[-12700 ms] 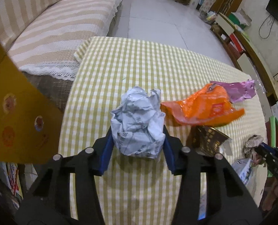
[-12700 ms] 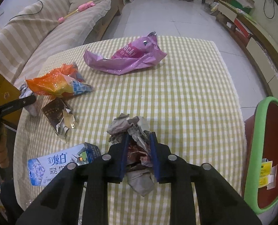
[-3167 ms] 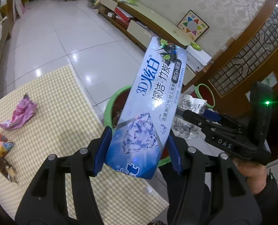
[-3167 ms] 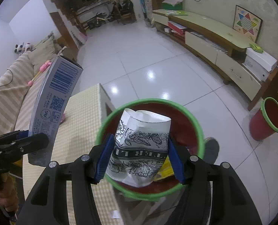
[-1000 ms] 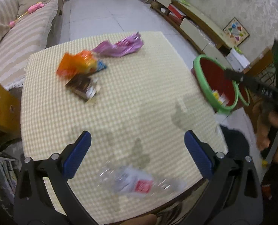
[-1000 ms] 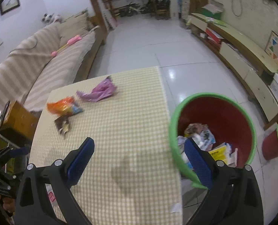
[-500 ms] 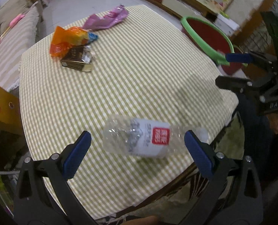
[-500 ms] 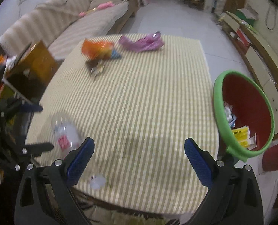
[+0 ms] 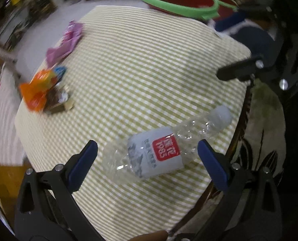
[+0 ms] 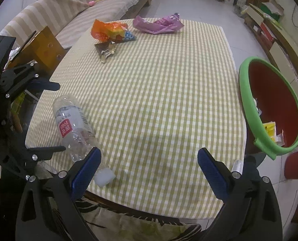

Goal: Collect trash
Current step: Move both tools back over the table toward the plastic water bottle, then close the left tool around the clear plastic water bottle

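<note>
**Bottle Next, Close to the Edge**

The checked table (image 10: 159,92) has a red bin (image 10: 273,100) beside it. A clear bottle (image 9: 159,152) lies on its side near the table's edge. The left gripper (image 9: 148,160) is spread wide around it, holding nothing. The right gripper (image 10: 149,166) is wide too, and empty. A bump could roll the bottle off. Far wrappers (image 10: 110,31) wait.

bottle (image 10: 73,126) lying on table (image 10: 159,92), near edge, left corner. three wrappers (image 10: 110,31) clustered at far left of table; bag (image 10: 158,24) just right of them. bin (image 10: 269,104) beside table, right; trash (image 10: 270,130) inside. sofa (image 10: 72,8) behind, left.
</note>
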### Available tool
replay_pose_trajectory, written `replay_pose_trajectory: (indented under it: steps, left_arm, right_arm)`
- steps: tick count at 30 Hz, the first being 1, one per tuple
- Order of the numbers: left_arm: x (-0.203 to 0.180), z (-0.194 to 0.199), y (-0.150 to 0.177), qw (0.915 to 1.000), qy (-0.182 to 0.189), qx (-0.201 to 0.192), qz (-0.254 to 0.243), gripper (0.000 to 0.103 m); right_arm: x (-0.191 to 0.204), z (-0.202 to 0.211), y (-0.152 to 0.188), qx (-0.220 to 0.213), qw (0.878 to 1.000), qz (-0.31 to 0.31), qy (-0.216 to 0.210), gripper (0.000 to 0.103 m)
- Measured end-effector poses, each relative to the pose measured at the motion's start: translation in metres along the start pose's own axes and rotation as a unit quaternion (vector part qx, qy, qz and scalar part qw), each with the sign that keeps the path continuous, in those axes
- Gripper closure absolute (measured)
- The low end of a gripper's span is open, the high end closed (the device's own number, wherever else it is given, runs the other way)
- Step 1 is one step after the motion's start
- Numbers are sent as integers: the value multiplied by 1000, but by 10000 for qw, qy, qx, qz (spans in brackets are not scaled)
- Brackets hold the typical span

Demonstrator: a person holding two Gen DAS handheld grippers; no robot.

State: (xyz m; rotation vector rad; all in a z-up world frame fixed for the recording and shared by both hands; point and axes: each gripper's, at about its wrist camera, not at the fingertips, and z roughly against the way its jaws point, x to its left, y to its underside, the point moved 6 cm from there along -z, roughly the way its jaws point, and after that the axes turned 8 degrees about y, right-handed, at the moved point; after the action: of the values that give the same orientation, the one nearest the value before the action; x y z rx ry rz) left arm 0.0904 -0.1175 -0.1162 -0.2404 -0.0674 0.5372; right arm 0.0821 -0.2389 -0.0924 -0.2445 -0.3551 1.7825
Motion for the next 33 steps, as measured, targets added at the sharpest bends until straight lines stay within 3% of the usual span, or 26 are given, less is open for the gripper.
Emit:
replay_pose_trajectory:
  steps: [6, 12, 23, 25, 30, 33]
  left_arm:
    - [-3, -17, -11, 9992, 20, 212, -353, 6]
    - [-1, -22, -20, 9993, 347, 157, -54, 5]
    - [-24, -38, -18, 9956, 806, 464, -145, 6]
    - [-29, -39, -14, 9948, 868, 504, -169, 9]
    - [-28, -41, 2, 9963, 616, 605, 16, 41]
    - [-16, -41, 11, 9966, 485, 597, 299, 45]
  right_arm:
    - [-8, 0, 3, 8, 9999, -118, 0, 10]
    - [-15, -2, 4, 6, 9997, -231, 3, 10]
    - [-26, -1, 0, -36, 9993, -352, 79, 10]
    - [-27, 0, -1, -50, 9993, -355, 88, 10]
    - [-25, -1, -1, -58, 9994, -330, 84, 10]
    - [-23, -1, -2, -63, 9995, -306, 84, 10]
